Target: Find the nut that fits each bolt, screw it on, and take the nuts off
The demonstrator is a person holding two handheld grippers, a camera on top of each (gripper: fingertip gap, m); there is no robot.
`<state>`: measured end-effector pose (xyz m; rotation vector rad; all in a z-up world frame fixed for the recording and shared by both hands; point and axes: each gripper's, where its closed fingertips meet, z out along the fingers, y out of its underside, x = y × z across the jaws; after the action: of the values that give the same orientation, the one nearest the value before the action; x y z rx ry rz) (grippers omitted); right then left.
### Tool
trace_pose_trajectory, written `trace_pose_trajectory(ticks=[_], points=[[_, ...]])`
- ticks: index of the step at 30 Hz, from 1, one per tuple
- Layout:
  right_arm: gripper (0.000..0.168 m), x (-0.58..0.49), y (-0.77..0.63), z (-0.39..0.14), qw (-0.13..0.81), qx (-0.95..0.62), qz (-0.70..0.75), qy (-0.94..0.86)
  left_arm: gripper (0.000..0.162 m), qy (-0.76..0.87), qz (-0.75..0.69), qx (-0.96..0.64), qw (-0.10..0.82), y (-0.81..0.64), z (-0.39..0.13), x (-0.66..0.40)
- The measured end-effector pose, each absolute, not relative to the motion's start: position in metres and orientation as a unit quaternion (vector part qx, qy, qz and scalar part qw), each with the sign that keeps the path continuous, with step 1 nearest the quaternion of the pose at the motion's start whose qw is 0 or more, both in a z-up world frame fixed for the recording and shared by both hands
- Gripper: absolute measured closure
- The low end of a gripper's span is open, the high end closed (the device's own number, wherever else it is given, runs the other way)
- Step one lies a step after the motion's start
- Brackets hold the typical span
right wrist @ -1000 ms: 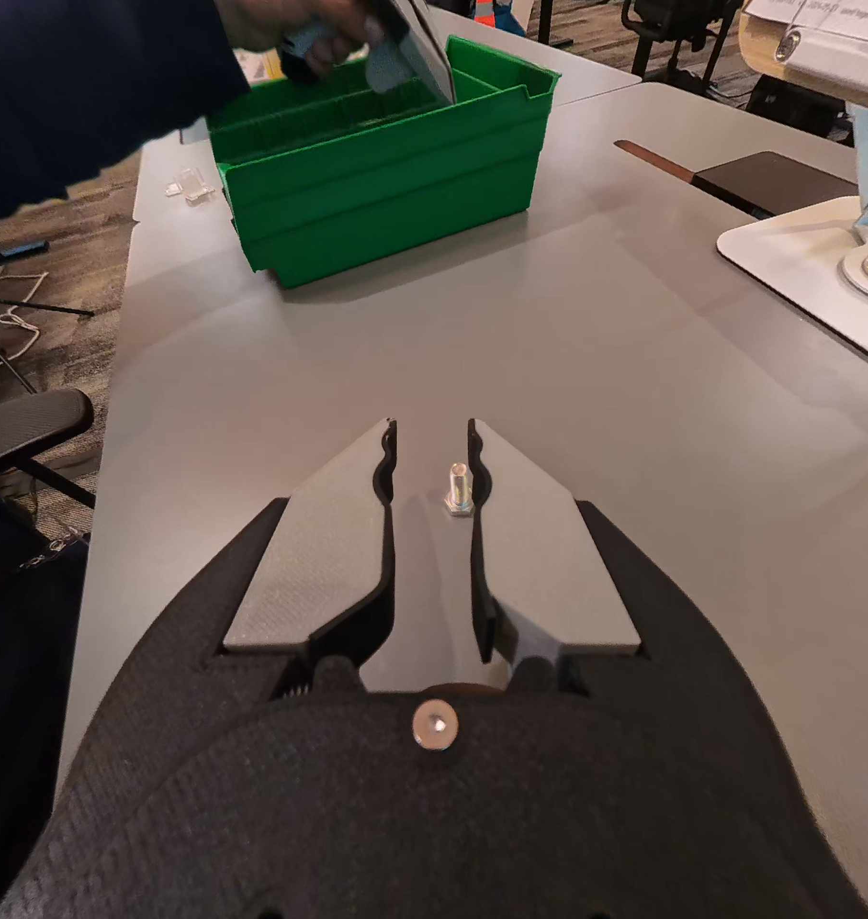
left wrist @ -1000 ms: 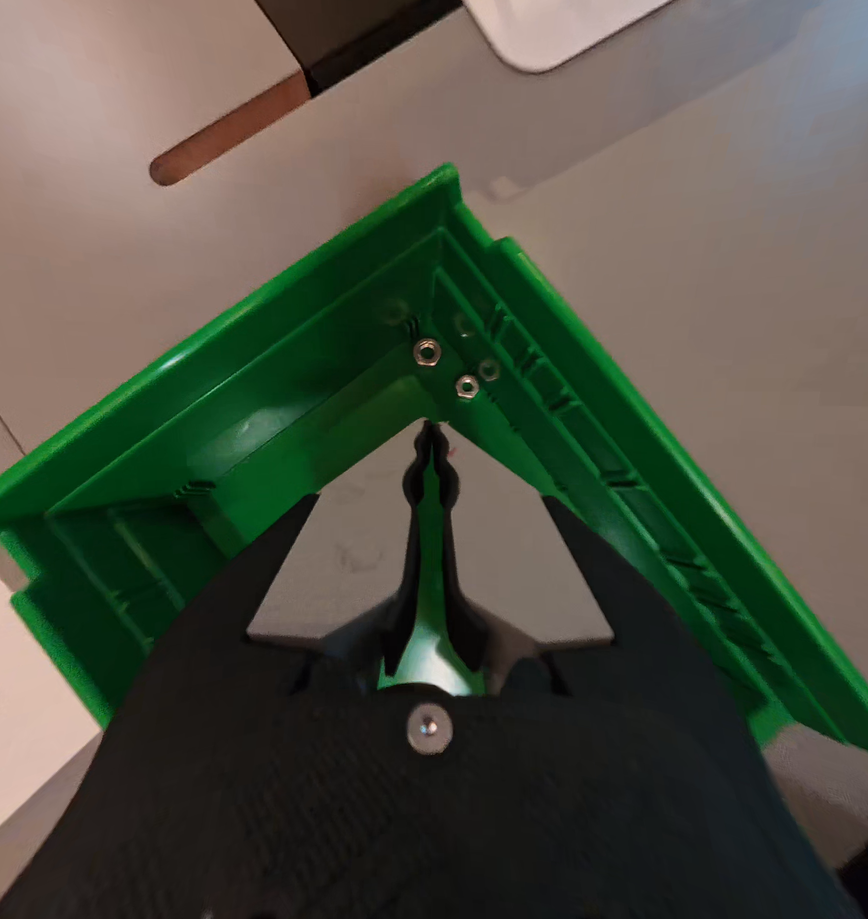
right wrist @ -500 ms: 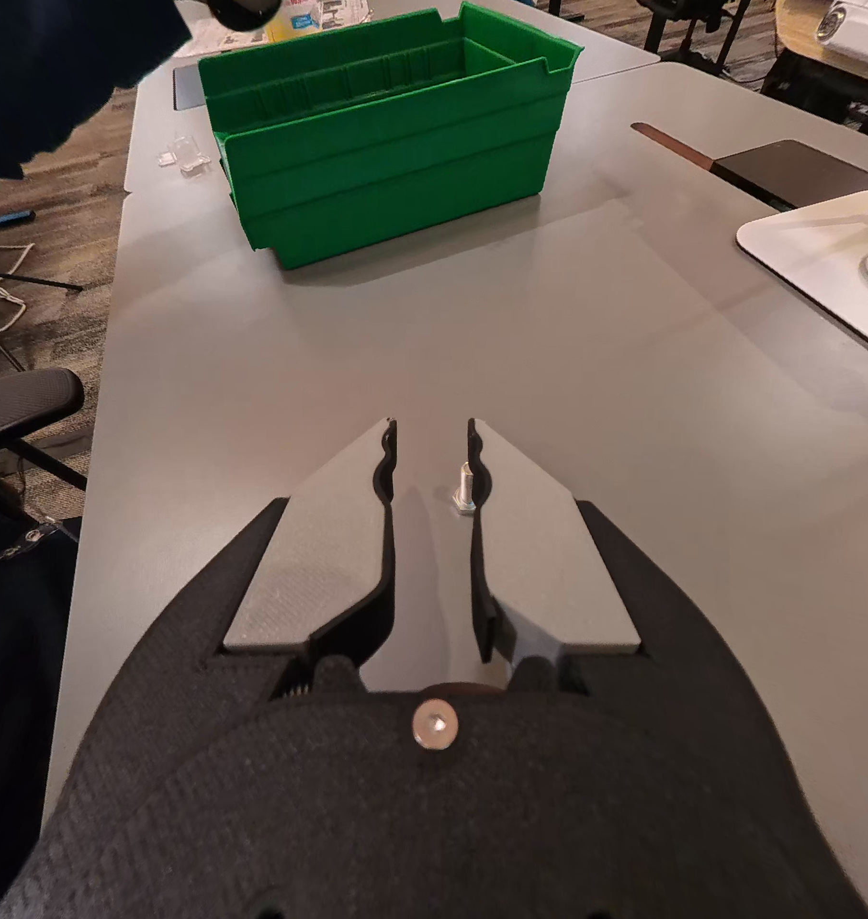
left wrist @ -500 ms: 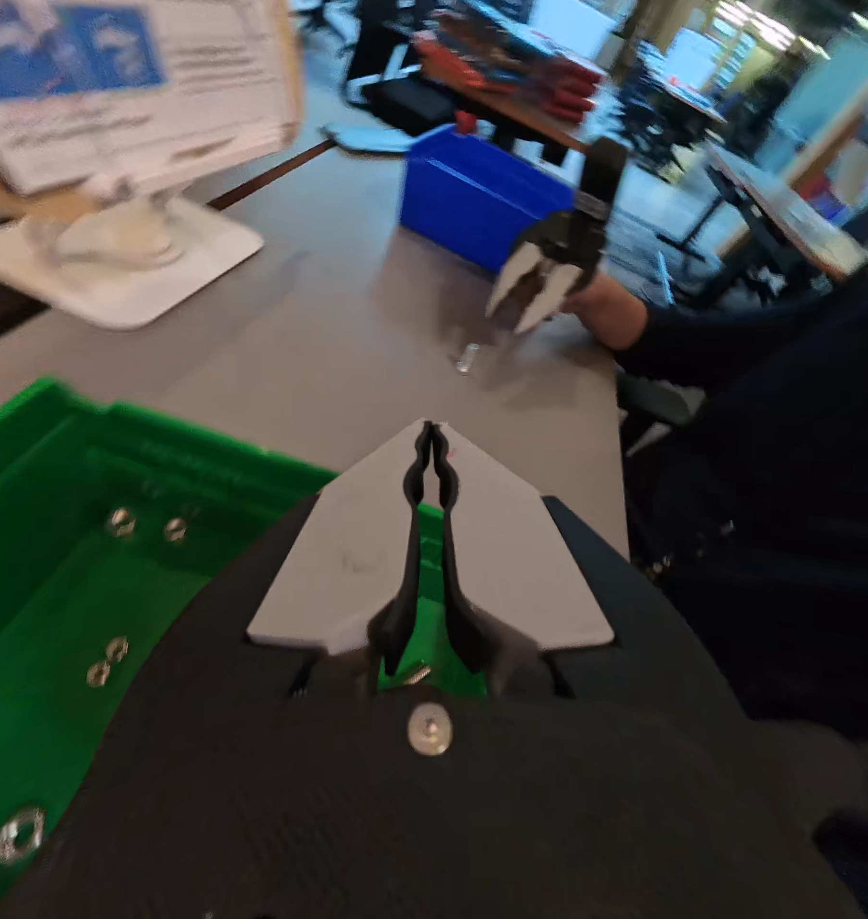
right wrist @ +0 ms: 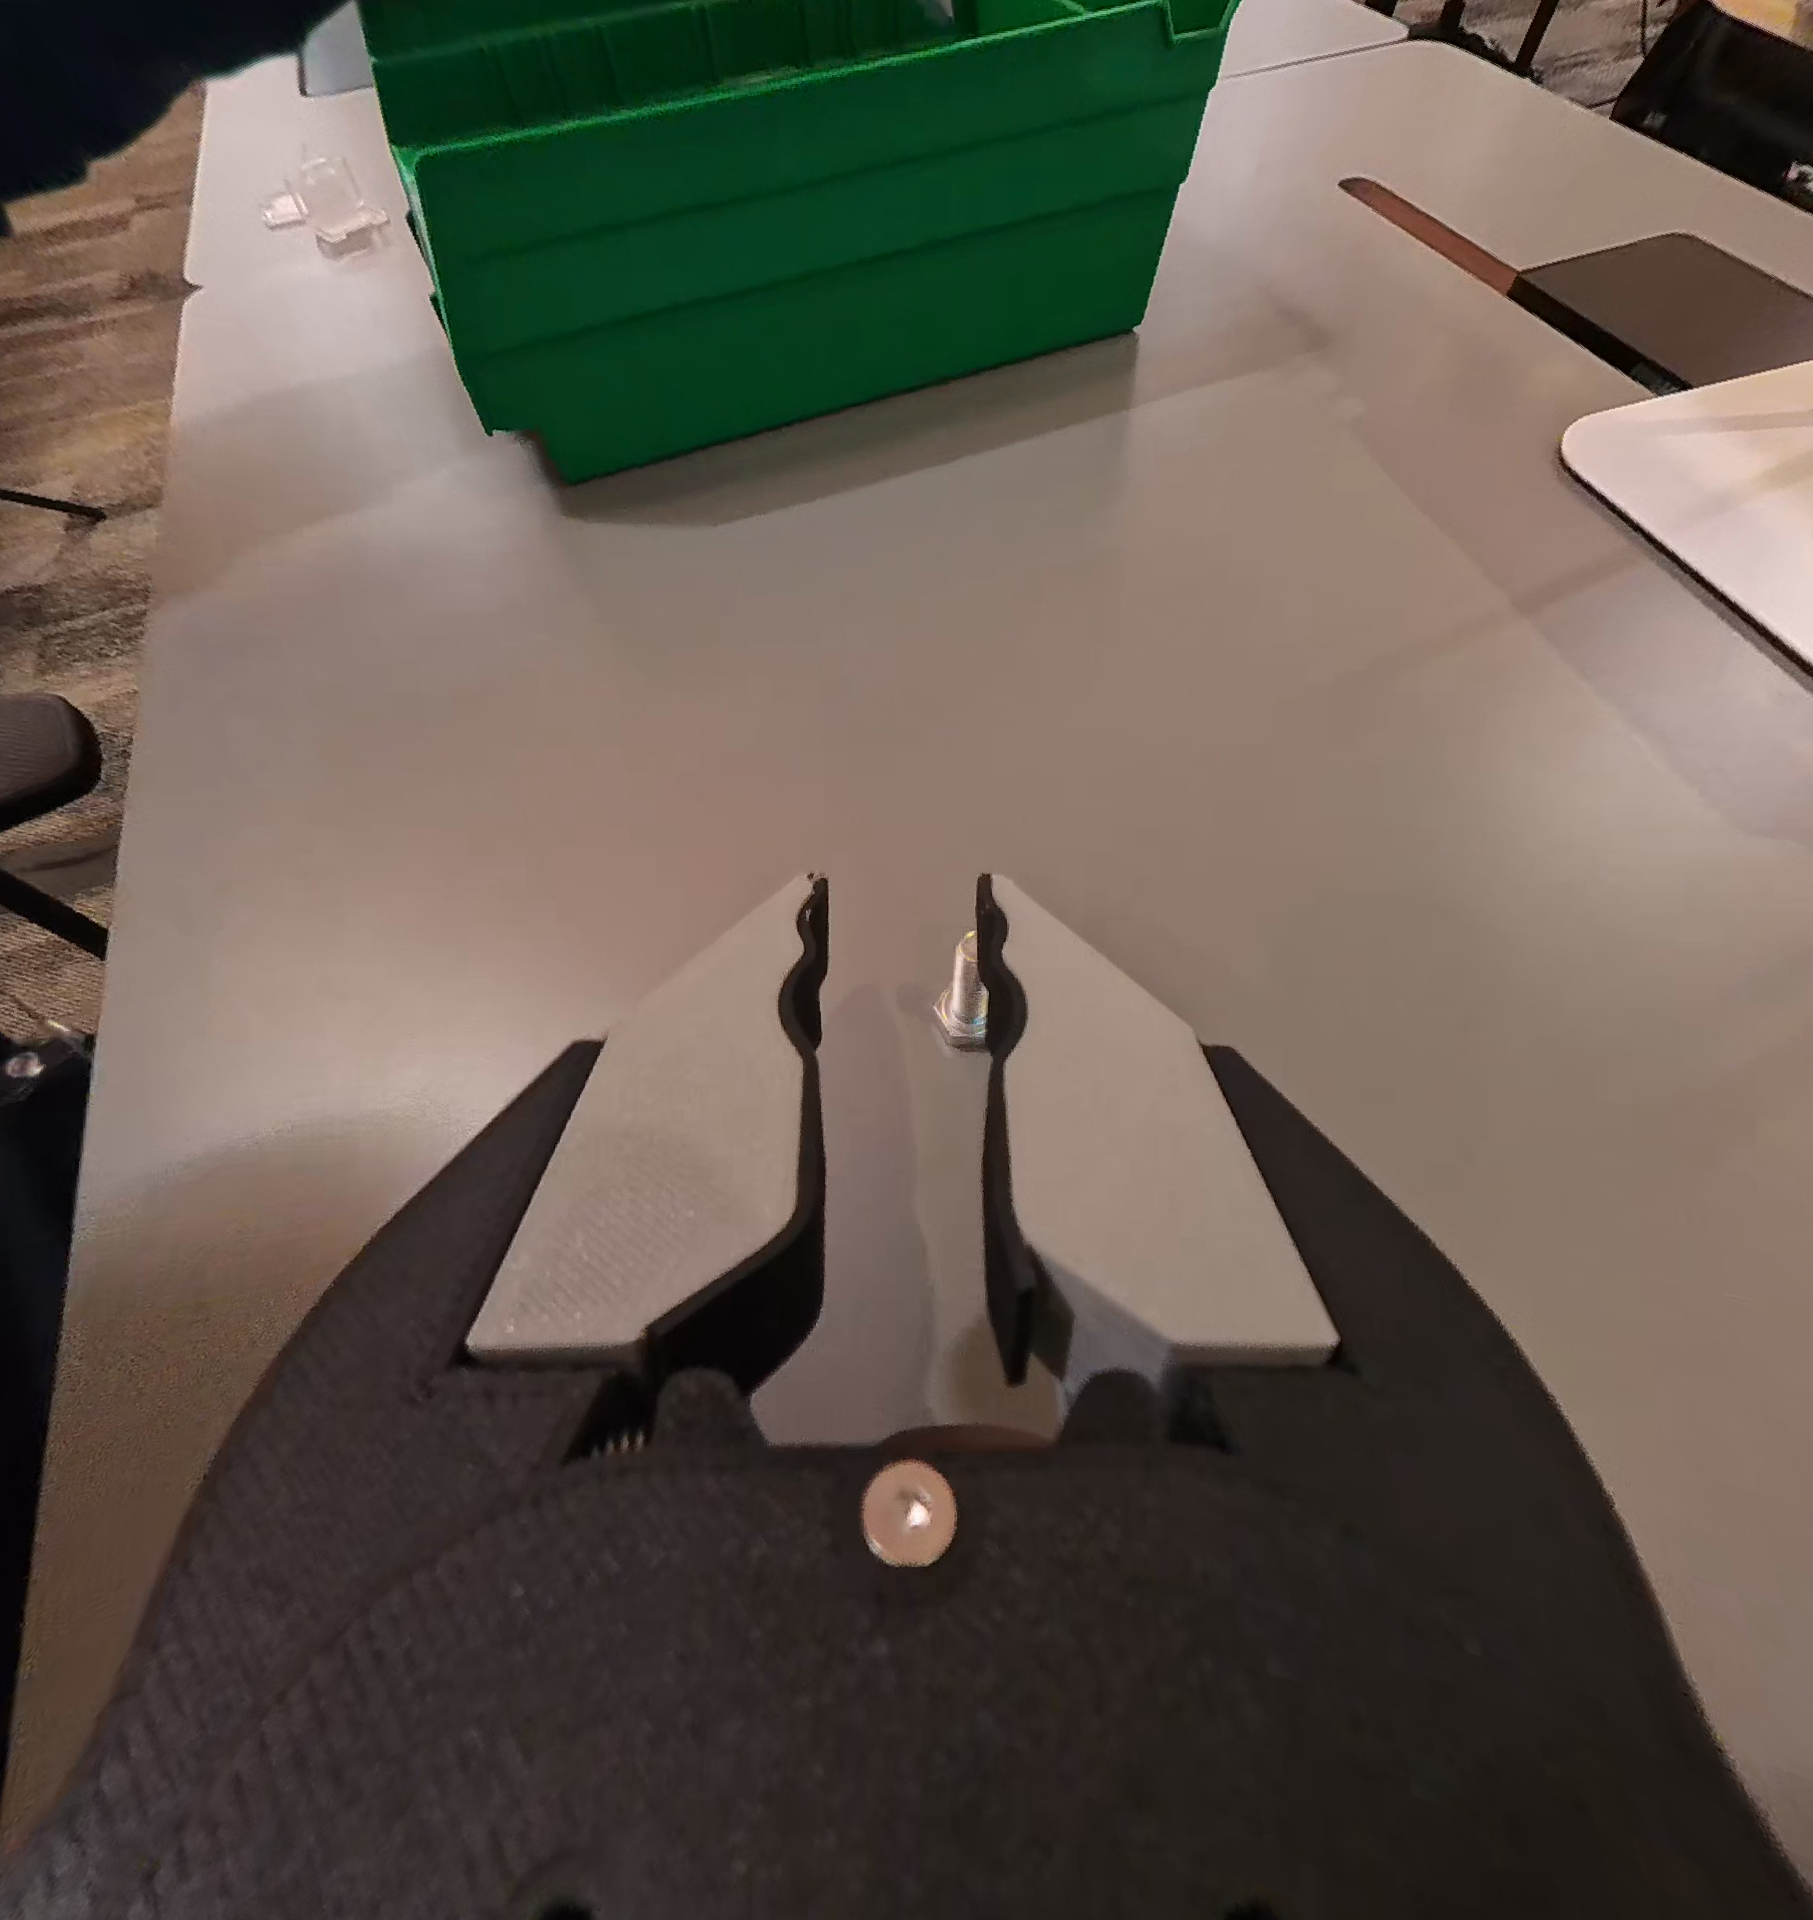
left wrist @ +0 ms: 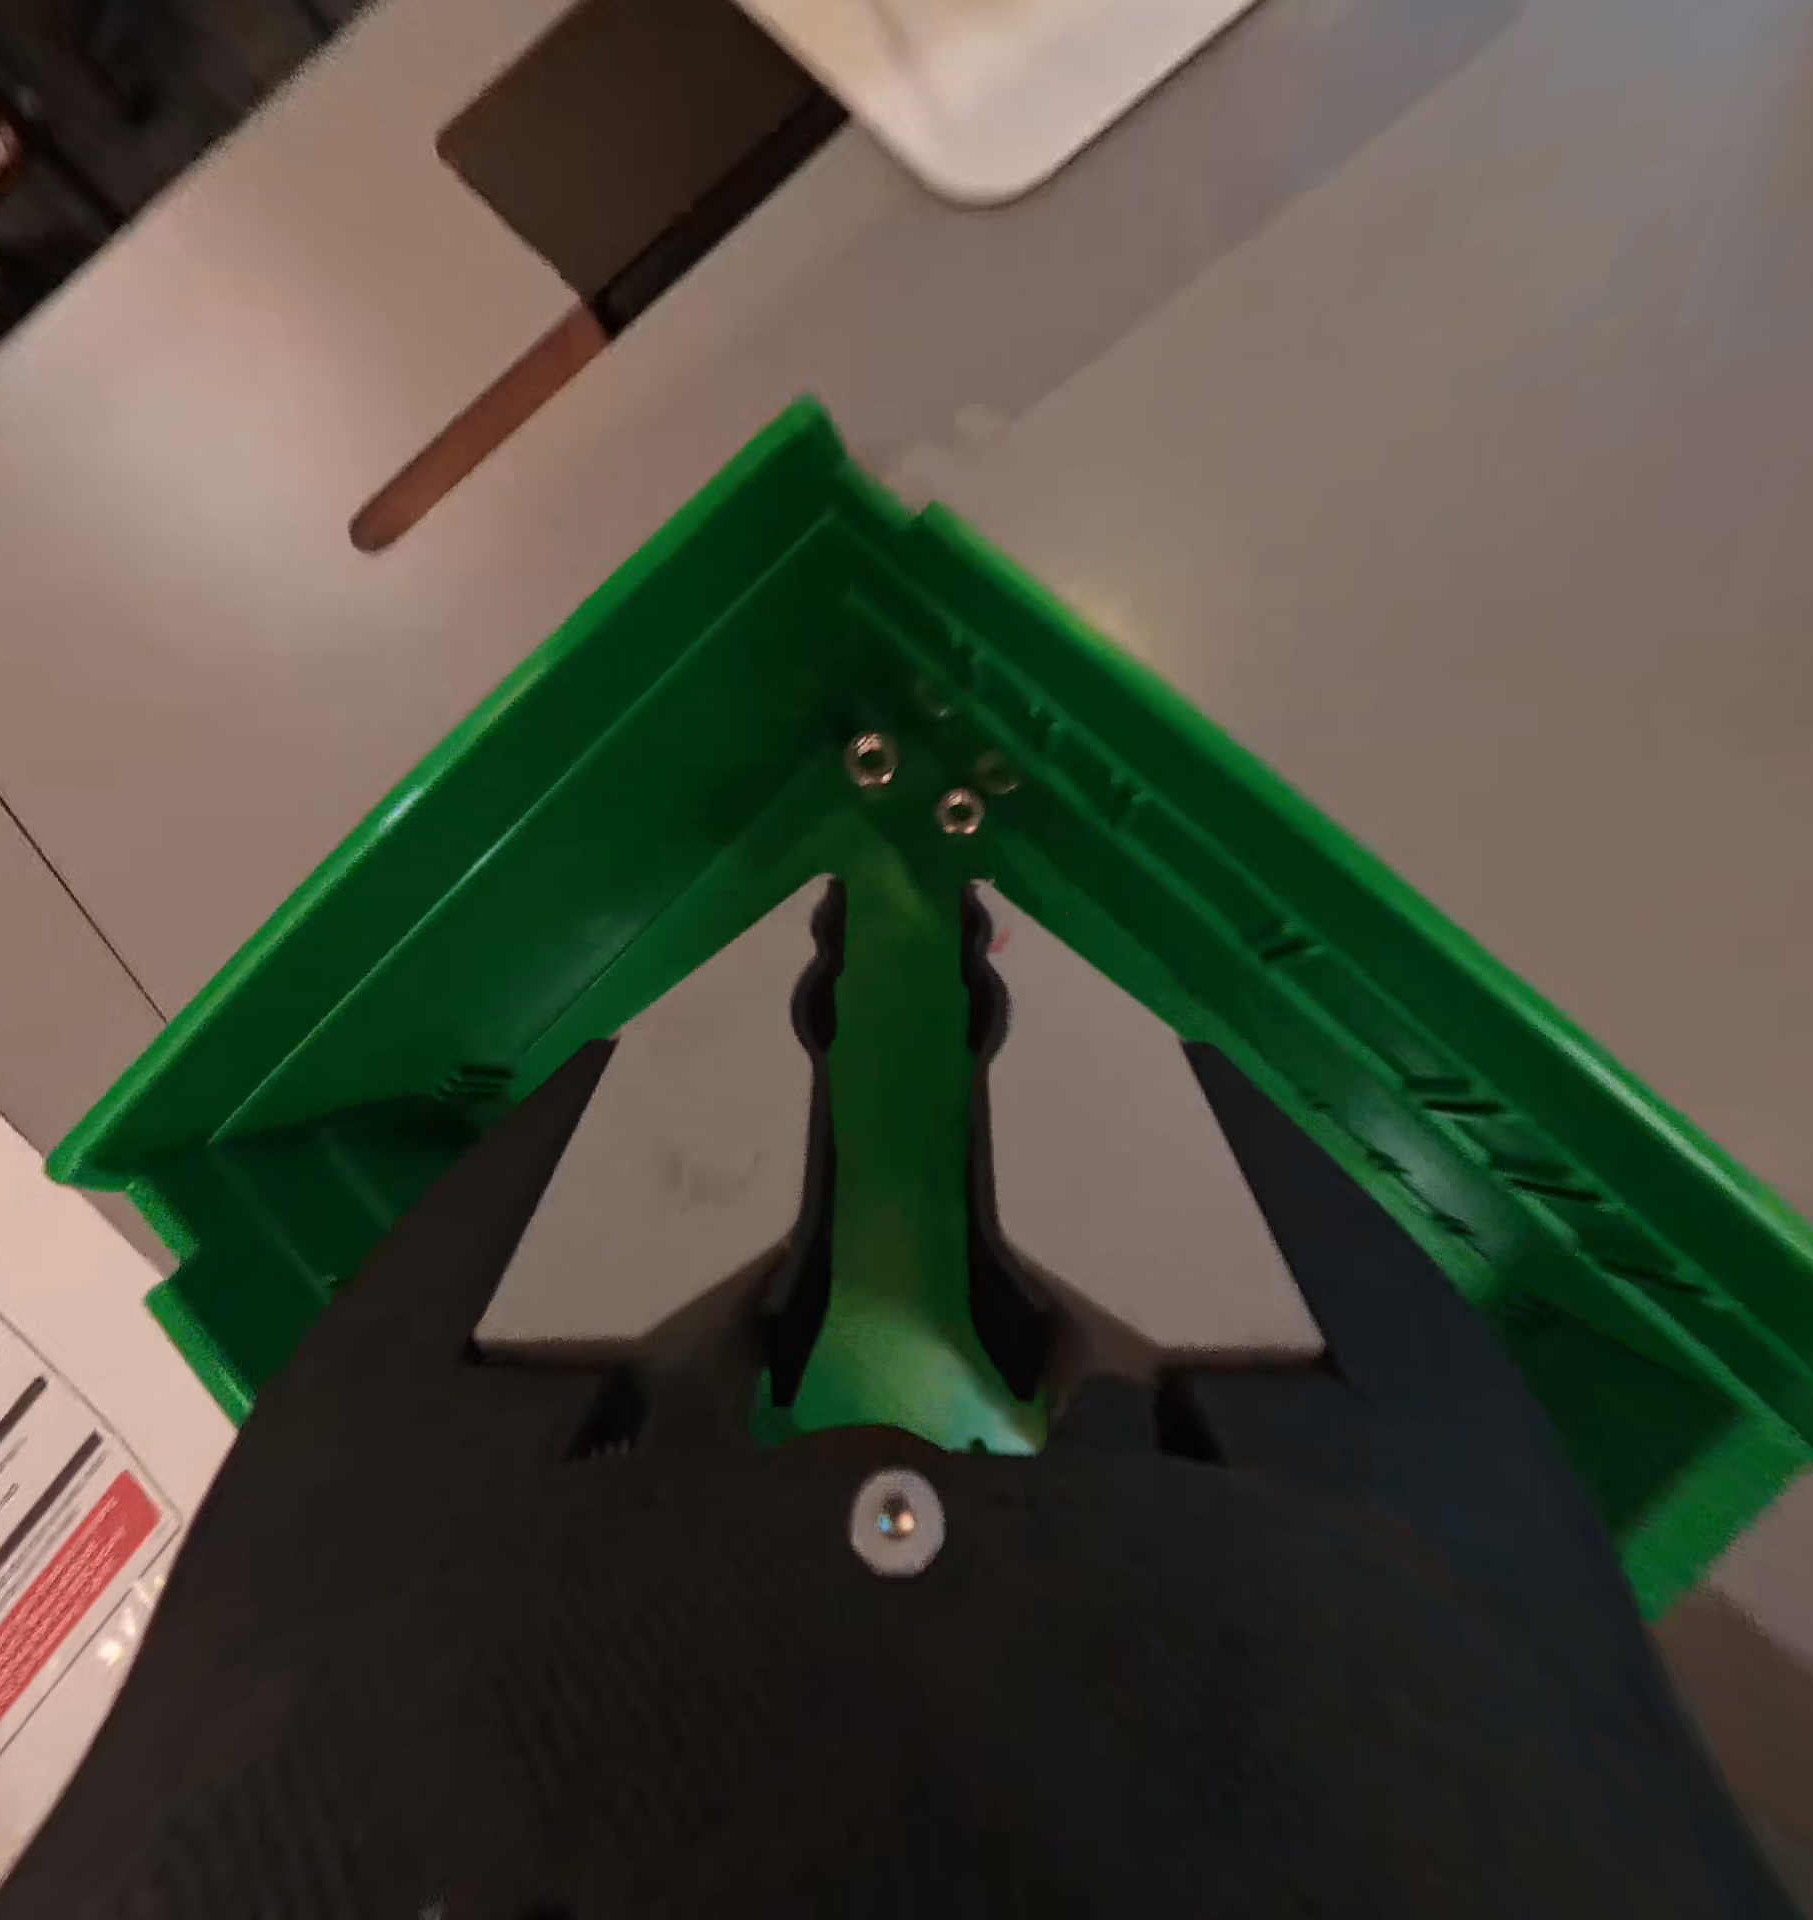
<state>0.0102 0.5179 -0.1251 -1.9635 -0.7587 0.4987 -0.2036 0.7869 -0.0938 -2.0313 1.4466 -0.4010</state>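
In the left wrist view I look down into a corner of the green bin. Two small silver nuts lie in that corner, with fainter nut shapes on the wall beside them. My left gripper is open and empty just short of the nuts. In the right wrist view a silver bolt stands on its head on the grey table. My right gripper is open around it, the bolt close to the right finger. The green bin stands farther back.
A white stand base and a dark inset panel are at the right of the table. Small clear plastic pieces lie left of the bin. A chair stands off the left table edge. A printed sheet lies beside the bin. The left gripper's tips are roughly 35 centimeters from the right gripper's. My left gripper is the nearer one to the dark inset panel: about 35 centimeters, against 50 centimeters. It is also in sight in the left wrist view.
My left gripper swung up to face across the table while shut, then came back over the bin corner and opened. My right gripper stayed open around the bolt and the view drew slightly nearer the bin.
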Motion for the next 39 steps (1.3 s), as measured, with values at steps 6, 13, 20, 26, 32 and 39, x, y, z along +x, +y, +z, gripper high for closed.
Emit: trace_pose_trajectory(ticks=[6, 13, 20, 26, 32, 39], points=[[0.143, 0.010, 0.521, -0.123, 0.493, -0.781, 0.180, -0.339, 0.141, 0.581, -0.112, -0.765, 0.253, 0.797, -0.140, -0.185], [0.143, 0.010, 0.525, -0.114, 0.518, -0.764, 0.191, -0.334, 0.141, 0.631, -0.077, -0.739, 0.224, 0.807, -0.167, -0.173], [0.143, 0.012, 0.527, -0.122, 0.509, -0.770, 0.187, -0.336, 0.141, 0.631, -0.063, -0.743, 0.216, 0.826, -0.182, -0.163], [0.144, 0.014, 0.526, -0.120, 0.510, -0.770, 0.185, -0.335, 0.145, 0.639, -0.068, -0.738, 0.208, 0.826, -0.182, -0.159], [0.144, 0.017, 0.524, -0.115, 0.516, -0.767, 0.183, -0.333, 0.146, 0.625, -0.064, -0.754, 0.194, 0.824, -0.183, -0.167], [0.145, 0.009, 0.517, -0.104, 0.526, -0.755, 0.190, -0.343, 0.146, 0.586, -0.088, -0.780, 0.201, 0.816, -0.169, -0.195]])
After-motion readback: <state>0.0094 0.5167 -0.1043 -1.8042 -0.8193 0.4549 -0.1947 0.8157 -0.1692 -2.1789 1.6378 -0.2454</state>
